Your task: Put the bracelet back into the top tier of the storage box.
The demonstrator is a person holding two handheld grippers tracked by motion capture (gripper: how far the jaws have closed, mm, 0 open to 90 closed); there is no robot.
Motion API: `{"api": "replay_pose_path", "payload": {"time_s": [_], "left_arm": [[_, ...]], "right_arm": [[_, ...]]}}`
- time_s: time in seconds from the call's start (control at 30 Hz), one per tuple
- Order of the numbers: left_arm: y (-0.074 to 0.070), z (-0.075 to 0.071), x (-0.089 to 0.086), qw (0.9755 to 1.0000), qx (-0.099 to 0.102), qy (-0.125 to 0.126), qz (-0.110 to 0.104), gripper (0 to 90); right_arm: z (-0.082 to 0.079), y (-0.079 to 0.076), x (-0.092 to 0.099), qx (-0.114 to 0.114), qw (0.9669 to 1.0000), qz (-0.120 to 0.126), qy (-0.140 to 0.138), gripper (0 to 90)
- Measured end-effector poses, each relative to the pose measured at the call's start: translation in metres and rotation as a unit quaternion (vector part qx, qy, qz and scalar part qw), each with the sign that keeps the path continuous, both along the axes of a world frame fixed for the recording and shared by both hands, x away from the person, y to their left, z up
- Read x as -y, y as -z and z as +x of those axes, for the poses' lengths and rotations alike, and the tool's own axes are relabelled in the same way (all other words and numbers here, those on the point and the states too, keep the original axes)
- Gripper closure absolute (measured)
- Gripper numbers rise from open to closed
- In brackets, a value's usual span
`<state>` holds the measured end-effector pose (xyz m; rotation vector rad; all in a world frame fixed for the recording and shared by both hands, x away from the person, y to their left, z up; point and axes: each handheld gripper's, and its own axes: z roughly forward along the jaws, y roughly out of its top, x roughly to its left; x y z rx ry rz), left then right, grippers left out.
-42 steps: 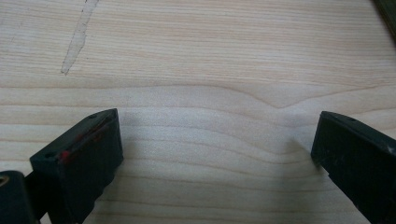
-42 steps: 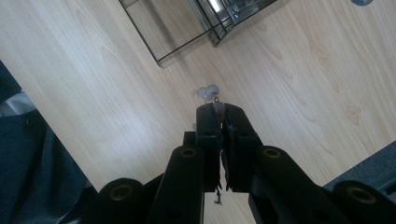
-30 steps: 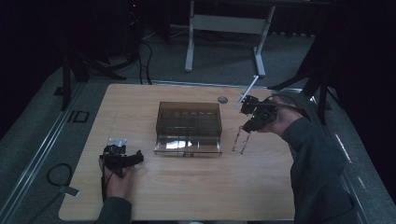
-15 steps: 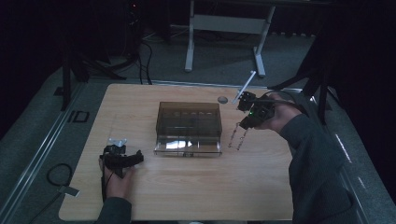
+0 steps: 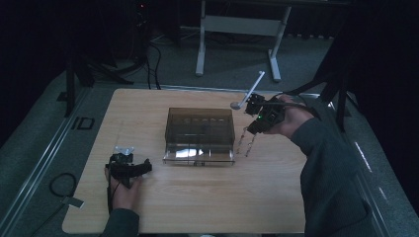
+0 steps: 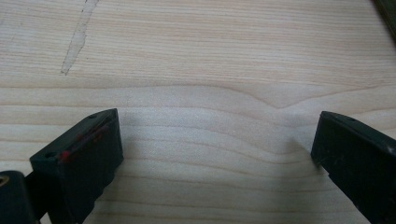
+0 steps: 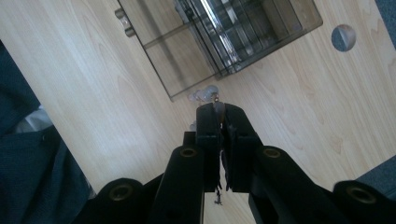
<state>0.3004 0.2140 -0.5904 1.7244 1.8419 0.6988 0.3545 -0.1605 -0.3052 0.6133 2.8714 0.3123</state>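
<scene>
A smoky see-through box stands in the middle of the wooden table, with its clear front part lying flat toward me. My right gripper hovers just right of the box, shut on a thin beaded chain that dangles in two strands above the tabletop. In the right gripper view the jaws are pressed together, pale beads of the chain peek out past the tips, and the box lies beyond. My left gripper rests at the front left, open, with bare wood between its jaws.
A round grey cable hole sits in the table behind the box's right corner, also seen in the right gripper view. A desk frame stands on the floor beyond the far edge. A cable loop lies left of the table.
My right gripper has carried the dangling chain a little to the left, closer to the box's right side. The left gripper has stayed put.
</scene>
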Motion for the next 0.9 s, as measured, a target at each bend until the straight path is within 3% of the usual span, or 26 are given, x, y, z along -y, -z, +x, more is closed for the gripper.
{"api": "replay_pose_path", "payload": {"time_s": [0.57,0.9], "left_arm": [[0.000,0.000,0.000,1.0000,0.000,0.000,0.000,2.1],[0.000,0.000,0.000,1.0000,0.000,0.000,0.001,2.1]], "right_arm": [[0.000,-0.007,-0.024,0.007,0.9998,0.004,-0.018,85.8],[0.001,0.003,-0.040,0.000,0.9996,0.002,-0.028,85.8]]}}
